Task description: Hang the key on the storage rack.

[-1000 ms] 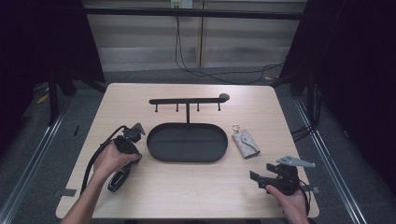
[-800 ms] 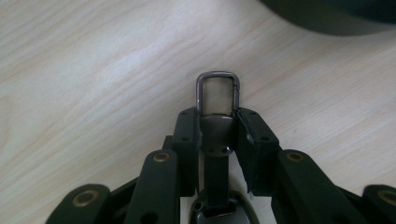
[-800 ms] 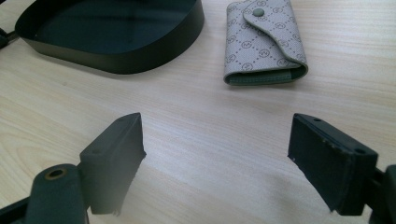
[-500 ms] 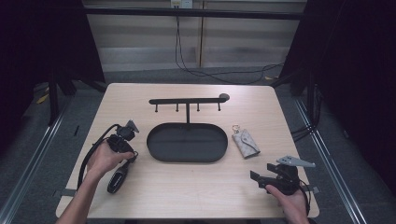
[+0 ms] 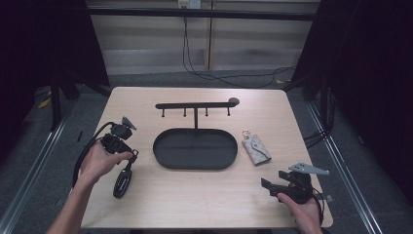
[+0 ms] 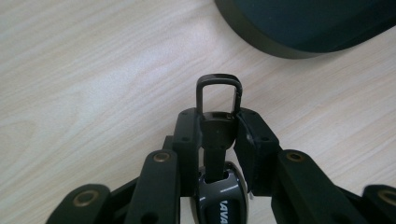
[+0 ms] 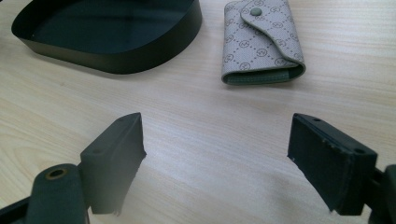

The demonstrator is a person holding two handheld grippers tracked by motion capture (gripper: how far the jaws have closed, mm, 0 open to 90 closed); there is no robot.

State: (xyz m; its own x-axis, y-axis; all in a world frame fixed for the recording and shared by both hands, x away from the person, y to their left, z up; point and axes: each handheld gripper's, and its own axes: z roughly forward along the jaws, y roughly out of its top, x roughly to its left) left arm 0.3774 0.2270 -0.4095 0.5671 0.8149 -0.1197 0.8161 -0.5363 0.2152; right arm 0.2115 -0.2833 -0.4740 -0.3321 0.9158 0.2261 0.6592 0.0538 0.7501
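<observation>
High view: the left tongs (image 5: 127, 157) sit at the left side of the desk (image 5: 146, 105), clamped on the top of a black car key (image 5: 122, 179) that hangs below the left hand (image 5: 100, 161), its dark body pointing toward the person's edge. Compared with a second ago, that hand has drawn slightly outward, away from the oval black tray (image 5: 195, 148), and the key looks raised off the wood. A hook rack (image 5: 196, 105) rises behind the tray, and a patterned grey key pouch (image 5: 256, 149) lies just right of it. The right tongs (image 5: 271, 184) rest in the right hand (image 5: 303, 214) near the front right corner, unchanged from the earlier frames.

Left gripper view: the left tongs (image 6: 218, 133) are closed on the neck of the car key (image 6: 219, 140), whose metal loop stands out beyond the pads while its glossy body runs back between the arms. The tray's (image 6: 299, 28) rim curves across the upper right, apart from the key.

Right gripper view: the right tongs (image 7: 233, 149) stand wide open with nothing between the pads, bare desk (image 7: 210, 140) below. The key pouch (image 7: 261, 42) lies ahead, snap flap closed, with the tray (image 7: 112, 44) just beside it.
</observation>
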